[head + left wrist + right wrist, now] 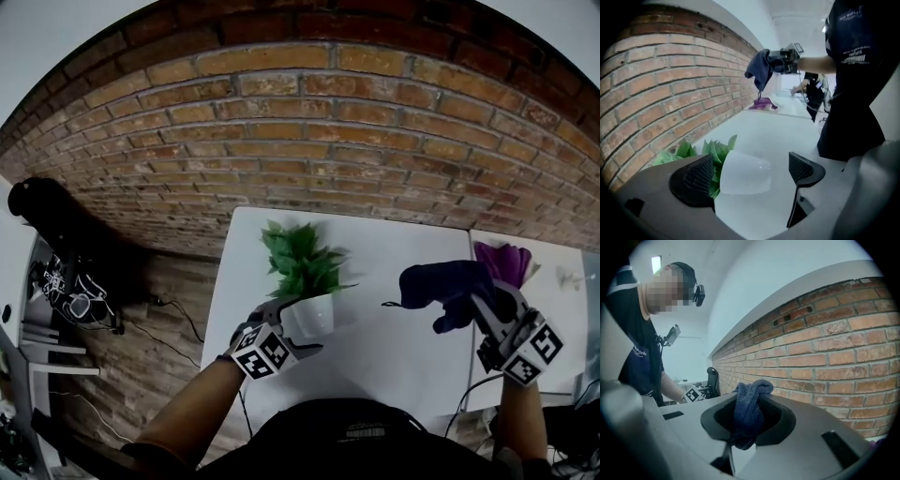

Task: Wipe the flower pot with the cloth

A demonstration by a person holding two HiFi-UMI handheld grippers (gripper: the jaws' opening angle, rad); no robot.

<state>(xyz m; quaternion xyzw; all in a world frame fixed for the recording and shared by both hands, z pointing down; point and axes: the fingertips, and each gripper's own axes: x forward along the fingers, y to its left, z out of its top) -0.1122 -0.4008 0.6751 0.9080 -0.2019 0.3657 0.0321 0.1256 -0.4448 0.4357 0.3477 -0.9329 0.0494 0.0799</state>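
1. The left gripper (292, 336) slants down over the left half of the white desk (394, 370), its jaws apart around the white flower pot (743, 174).
2. The right gripper (474, 300) is raised near the desk's right edge and pinches the dark blue cloth (439, 286).

Item 1, flower pot (314, 316): small, white, smooth-walled, tapering toward the base, with a green leafy plant in it (leaves blurred in the head view). It stands on the left part of the white table (394, 366), between the spread jaws of the left gripper (752, 178), with one pad clearly off it.

Item 2, cloth (439, 286): dark blue, ribbed weave, bunched. It is pinched in the right gripper (750, 420) and held in the air above the table, well apart from the pot, with a loose end hanging.
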